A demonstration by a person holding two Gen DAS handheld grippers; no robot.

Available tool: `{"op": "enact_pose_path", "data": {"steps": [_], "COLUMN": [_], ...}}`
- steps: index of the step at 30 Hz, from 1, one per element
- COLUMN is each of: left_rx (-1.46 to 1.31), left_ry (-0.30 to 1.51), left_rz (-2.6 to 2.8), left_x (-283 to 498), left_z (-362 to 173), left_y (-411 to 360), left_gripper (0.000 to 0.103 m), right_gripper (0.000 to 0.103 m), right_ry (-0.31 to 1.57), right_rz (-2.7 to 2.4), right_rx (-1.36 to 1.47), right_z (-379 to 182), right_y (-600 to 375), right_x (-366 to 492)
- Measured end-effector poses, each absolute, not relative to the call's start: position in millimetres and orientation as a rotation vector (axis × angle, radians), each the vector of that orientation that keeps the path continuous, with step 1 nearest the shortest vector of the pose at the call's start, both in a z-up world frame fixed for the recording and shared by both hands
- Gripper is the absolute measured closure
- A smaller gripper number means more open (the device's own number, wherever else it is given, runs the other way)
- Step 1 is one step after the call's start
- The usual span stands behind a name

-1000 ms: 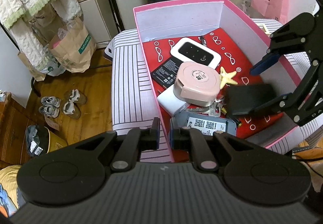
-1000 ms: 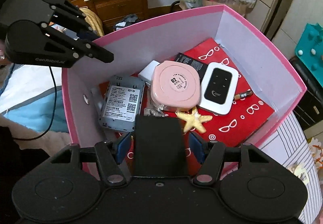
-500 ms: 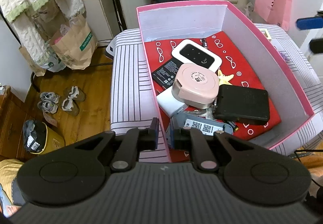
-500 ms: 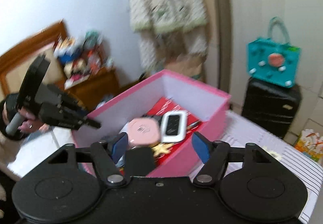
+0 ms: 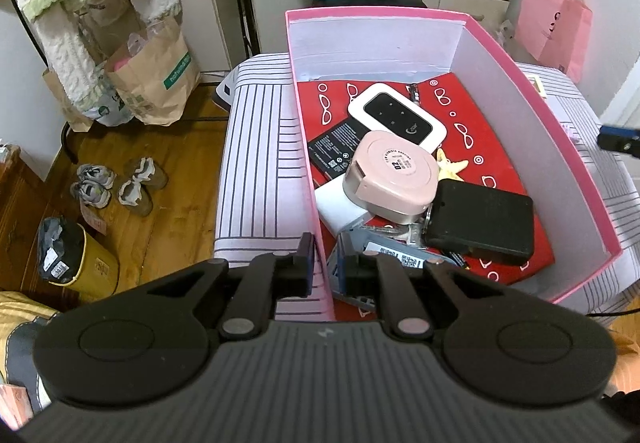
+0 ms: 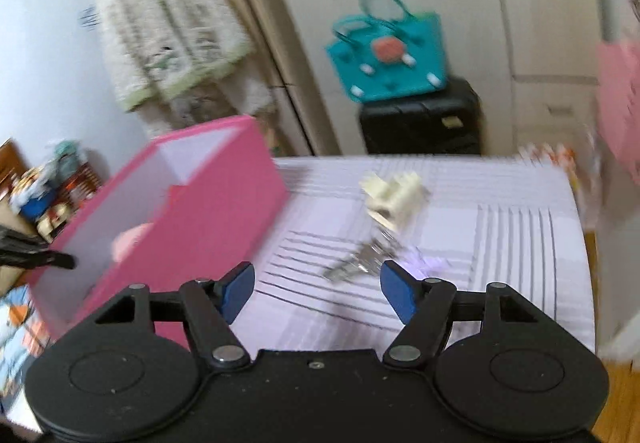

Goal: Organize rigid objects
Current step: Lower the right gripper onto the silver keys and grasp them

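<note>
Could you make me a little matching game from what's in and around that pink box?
Things:
1. flat black rectangular case
2. white oval router with black face
3. cream plastic keyring charm with metal keys
4. left gripper

Places or states:
A. on the striped cloth outside the box
B. clamped on the pink cardboard box wall
C. near the box's back wall
D. toward the box's near end

Pairs: 1-D, 2-C, 3-A, 4-B

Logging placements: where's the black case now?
Left wrist view: black case lies inside the pink box, near-right corner, beside the pink round case.
</note>
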State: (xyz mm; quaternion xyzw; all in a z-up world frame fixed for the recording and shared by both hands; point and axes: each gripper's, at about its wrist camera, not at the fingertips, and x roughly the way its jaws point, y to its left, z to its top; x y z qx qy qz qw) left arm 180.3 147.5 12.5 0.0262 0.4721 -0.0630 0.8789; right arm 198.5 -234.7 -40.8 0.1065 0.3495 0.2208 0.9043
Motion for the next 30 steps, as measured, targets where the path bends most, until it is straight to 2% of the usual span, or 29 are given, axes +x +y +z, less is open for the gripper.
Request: {"op": "enact_pose_path", "data": {"steps": [4,11,16,20,23,24,25,26,30], "left_rx": [0.055,0.055,0.042,0.043,0.031,0.032,0.032,0.032,0.040], "left_ry": [0.983,0.984,0.988,0.984,0.984,0.983,0.982,0.982,0.981], "left_rz": [-0.120,-0.116,-0.126,-0.128,-0.132,-0.133,-0.134,-0.135,-0.139], "left_x": [180,180,181,181,182,182,181,181,181], "left_z": [12,12,12,12,10,10,10,10,9], "left_y": [146,145,148,150,153,152,152,153,151], "left_gripper": [0.093,0.093,0.093,0.093,0.093,0.093,0.093,0.093,0.093], "right_gripper": [0.030,0.045,0.045,0.058,0.061,0.066,0.084,0.097,0.098], "right_ry": [0.726,0.691,0.660,0.658,0.624,0.632,0.640,0.647,0.651], "right_rz": [0.416,0.422,0.347,0.347,0.323,0.323,0.323,0.325,0.344], "right_rx": [0.224,0.134,0.051,-0.045,-0.090,-0.101,-0.100,-0.092,-0.062], "right_z": [-63,-70,-71,-74,-78,-80,-81,-82,-81], "right_y": [-239,-227,-220,-210,-206,-205,-205,-206,-207], "right_x": [206,225,243,253,254,255,255,255,254]}}
